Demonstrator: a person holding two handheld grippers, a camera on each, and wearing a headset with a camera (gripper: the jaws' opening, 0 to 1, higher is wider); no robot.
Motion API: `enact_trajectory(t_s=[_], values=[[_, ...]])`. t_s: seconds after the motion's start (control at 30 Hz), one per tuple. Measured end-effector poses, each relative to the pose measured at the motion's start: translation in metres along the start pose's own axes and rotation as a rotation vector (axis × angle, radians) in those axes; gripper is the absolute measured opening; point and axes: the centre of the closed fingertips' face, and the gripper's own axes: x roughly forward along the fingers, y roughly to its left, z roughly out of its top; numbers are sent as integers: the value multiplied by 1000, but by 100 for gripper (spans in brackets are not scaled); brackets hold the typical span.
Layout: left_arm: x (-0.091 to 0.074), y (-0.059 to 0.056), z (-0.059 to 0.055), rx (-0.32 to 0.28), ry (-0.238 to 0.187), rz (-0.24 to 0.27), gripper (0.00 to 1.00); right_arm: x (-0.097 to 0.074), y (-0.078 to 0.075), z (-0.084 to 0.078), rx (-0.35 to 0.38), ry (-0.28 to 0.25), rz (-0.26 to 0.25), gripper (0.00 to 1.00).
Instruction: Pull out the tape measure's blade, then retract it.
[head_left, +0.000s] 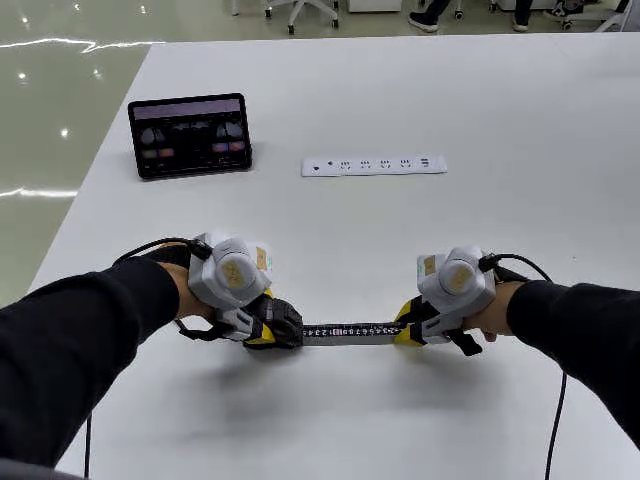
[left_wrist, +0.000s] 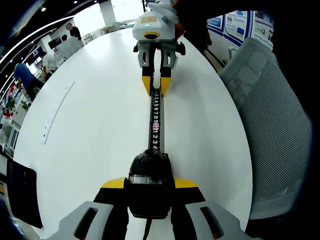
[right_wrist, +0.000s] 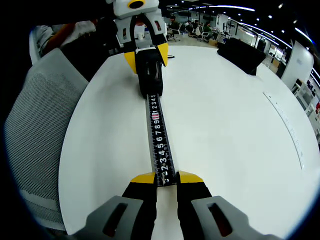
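Note:
The black tape measure case (head_left: 280, 322) rests on the white table, and my left gripper (head_left: 262, 328) is shut on it; in the left gripper view the case (left_wrist: 149, 182) sits between the yellow-tipped jaws. Its black blade (head_left: 352, 330) with white numbers runs to the right, a short length pulled out. My right gripper (head_left: 408, 333) is shut on the blade's end. In the right gripper view the blade (right_wrist: 158, 140) leads from my right gripper (right_wrist: 165, 179) up to the case (right_wrist: 149, 70). The left gripper view shows the blade (left_wrist: 155, 120) reaching the right gripper (left_wrist: 156, 87).
A black tablet (head_left: 190, 134) stands at the back left of the white table (head_left: 400, 240). A white power strip (head_left: 374, 165) lies behind the grippers. A grey mesh chair (left_wrist: 270, 125) is at the table's near edge. Cables trail from both grippers.

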Motion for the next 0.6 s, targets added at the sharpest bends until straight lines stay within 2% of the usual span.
enact_trajectory(t_s=[0.6], values=[[0,-1,0,-4,-3,2,28,-7,-2,-9,8,9,-5,10]])
